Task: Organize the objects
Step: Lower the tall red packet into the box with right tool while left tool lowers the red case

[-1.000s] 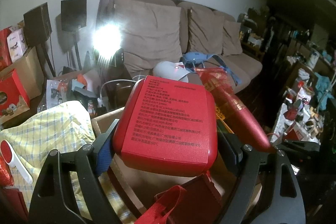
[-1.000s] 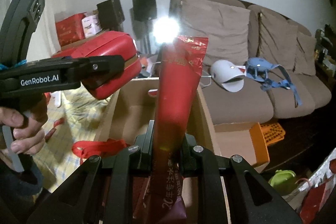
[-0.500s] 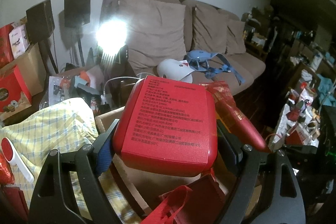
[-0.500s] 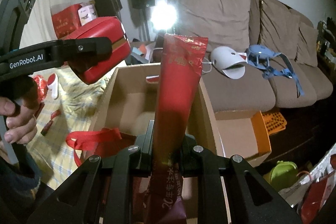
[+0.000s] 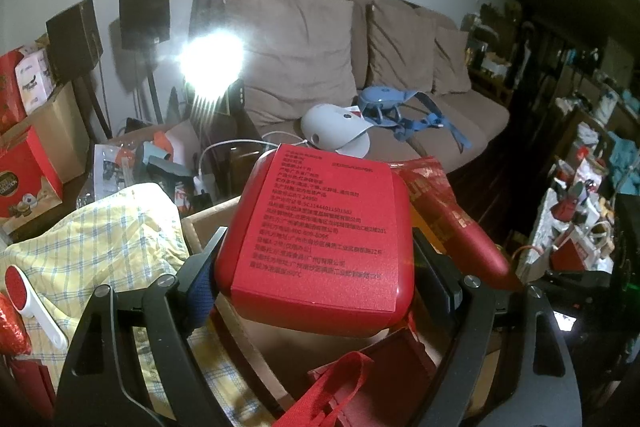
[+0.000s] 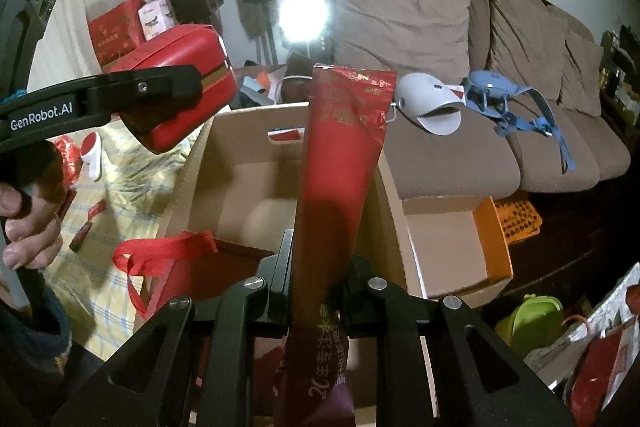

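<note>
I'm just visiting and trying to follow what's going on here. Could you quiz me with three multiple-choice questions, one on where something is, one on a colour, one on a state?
1. Where is the white cap?
A. on the sofa seat
B. inside the cardboard box
C. on the checked cloth

2. What colour is the box in the left gripper?
A. blue
B. red
C. green

3. What is the right gripper doing?
A. hanging open and empty
B. gripping a cushion
C. clamped on a long red packet

Answers:
1 A, it lies on the sofa cushion beside blue straps.
2 B, its labelled face is red.
3 C, both fingers press the packet above the cardboard box.
</note>
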A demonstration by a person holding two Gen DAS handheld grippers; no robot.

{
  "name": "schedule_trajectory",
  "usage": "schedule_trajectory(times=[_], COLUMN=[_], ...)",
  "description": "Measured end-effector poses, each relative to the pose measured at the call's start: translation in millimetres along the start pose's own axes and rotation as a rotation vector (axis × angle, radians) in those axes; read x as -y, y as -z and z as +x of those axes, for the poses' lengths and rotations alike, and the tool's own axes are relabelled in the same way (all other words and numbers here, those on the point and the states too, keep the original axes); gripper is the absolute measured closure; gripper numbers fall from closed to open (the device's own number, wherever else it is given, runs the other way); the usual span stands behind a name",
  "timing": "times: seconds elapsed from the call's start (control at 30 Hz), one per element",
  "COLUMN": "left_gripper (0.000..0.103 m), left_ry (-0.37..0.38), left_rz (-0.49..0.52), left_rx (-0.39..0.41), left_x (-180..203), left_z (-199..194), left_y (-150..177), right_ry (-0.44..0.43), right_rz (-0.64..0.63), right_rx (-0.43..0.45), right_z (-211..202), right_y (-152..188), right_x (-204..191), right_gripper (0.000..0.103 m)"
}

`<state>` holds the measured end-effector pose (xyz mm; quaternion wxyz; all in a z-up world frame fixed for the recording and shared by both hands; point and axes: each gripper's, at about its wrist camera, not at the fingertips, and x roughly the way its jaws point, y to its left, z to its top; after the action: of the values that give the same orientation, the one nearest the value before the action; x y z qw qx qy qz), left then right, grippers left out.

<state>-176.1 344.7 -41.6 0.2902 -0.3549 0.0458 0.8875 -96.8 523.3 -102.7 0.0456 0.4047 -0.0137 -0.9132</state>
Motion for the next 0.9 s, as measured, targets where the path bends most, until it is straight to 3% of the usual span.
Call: schedule_trajectory(times=[0.9], left_gripper=[0.02], left_ry=[0.036], left_rz=[0.013], left_rx=[-0.089], left_x=[-9.3], left_z=[20.7], left_y=[1.9], right_ry=[0.008], right_rz=[0.042], right_rx=[-0.093], right_z=[17.0], right_y=[3.6], right_x=[5.7], right_gripper=[0.087])
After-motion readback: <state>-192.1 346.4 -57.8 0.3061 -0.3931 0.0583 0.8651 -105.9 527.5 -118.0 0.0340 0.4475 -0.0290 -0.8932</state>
